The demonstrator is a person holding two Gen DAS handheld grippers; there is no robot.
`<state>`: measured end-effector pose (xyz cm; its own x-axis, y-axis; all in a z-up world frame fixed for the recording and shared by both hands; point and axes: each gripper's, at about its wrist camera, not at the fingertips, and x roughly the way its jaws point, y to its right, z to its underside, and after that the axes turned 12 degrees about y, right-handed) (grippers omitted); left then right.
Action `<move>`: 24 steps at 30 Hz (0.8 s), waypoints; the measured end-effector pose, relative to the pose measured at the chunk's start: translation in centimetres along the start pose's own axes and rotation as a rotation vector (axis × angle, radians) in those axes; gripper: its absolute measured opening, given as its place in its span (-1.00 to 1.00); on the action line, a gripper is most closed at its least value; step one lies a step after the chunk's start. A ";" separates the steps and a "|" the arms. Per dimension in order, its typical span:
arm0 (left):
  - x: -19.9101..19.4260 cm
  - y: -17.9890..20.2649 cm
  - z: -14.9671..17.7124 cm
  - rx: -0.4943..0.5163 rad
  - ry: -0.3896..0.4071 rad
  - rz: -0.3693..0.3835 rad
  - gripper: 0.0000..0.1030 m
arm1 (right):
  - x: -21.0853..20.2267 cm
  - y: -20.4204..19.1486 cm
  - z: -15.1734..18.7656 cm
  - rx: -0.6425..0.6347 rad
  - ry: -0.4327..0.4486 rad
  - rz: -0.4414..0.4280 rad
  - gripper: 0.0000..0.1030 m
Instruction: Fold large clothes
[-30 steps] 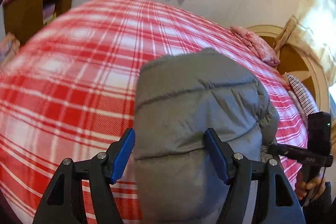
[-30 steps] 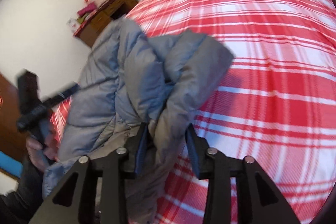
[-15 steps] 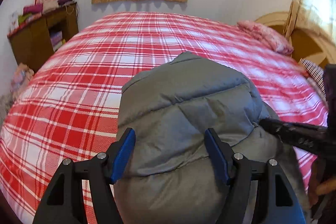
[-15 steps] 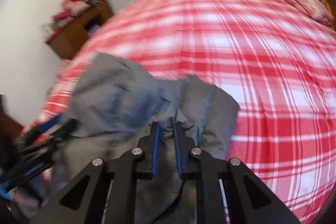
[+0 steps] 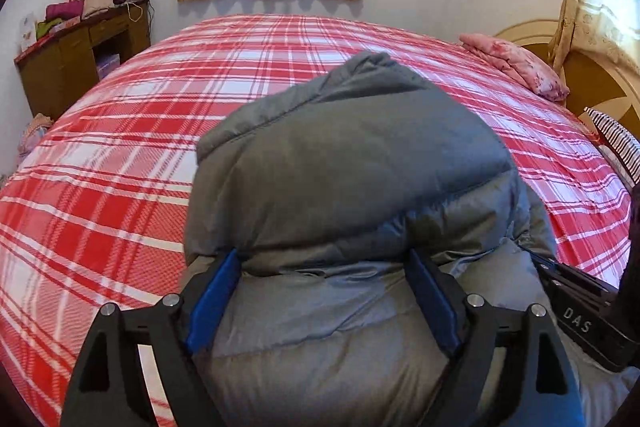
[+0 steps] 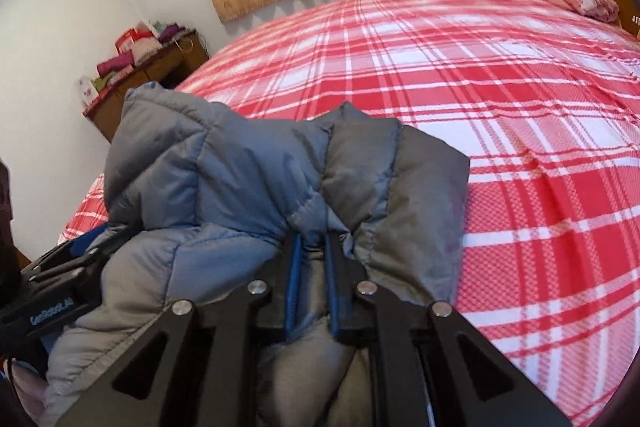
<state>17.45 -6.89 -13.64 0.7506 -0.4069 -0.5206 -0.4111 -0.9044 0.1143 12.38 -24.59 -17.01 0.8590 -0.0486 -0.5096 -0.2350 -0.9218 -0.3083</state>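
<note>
A grey puffer jacket [image 5: 352, 195] lies bunched at the near edge of a bed with a red plaid cover [image 5: 120, 155]. My left gripper [image 5: 324, 291] straddles a thick fold of it. Its jaws are opening wide, with the padded bulk still between the blue pads [image 5: 214, 291]. In the right wrist view the jacket [image 6: 248, 183] is heaped in front of my right gripper [image 6: 313, 255]. Those jaws are closing, and the narrow gap pinches a seam fold of the jacket. The right gripper's black body [image 5: 580, 319] shows at the right edge of the left wrist view.
A folded pink cloth [image 5: 516, 65] lies at the far right of the bed by a wooden headboard [image 5: 592, 75], with a striped pillow [image 5: 616, 143] nearby. A brown desk [image 5: 68, 63] piled with clothes stands by the far-left wall. Plaid cover [image 6: 520, 147] stretches beyond the jacket.
Both grippers came down toward the bed with the jacket. The right jaws went from half open to nearly shut on a fold. The left jaws spread wider around the bundle.
</note>
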 end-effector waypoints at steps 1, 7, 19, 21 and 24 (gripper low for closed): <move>0.2 0.2 0.2 0.002 0.003 -0.007 0.67 | 0.1 0.0 0.0 0.002 0.003 -0.002 -0.77; 1.0 1.2 0.5 0.038 -0.014 -0.030 0.73 | 0.1 0.0 0.0 0.002 0.016 0.000 -0.78; -1.4 0.8 -1.1 0.012 -0.042 -0.056 0.75 | -10.1 1.6 -7.4 0.160 -0.043 -0.007 -0.57; -2.4 0.8 -1.4 -0.002 -0.041 -0.082 0.75 | -11.3 0.9 -9.2 0.284 -0.040 -0.082 -0.51; -5.0 0.1 -2.4 -0.054 0.004 -0.147 0.75 | -11.9 -1.0 -10.4 0.498 0.000 -0.192 -0.11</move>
<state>14.91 -5.23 -8.95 0.8029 -0.2702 -0.5314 -0.2686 -0.9597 0.0823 7.13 -27.12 -2.35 0.9078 0.1029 -0.4067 -0.2611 -0.6202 -0.7397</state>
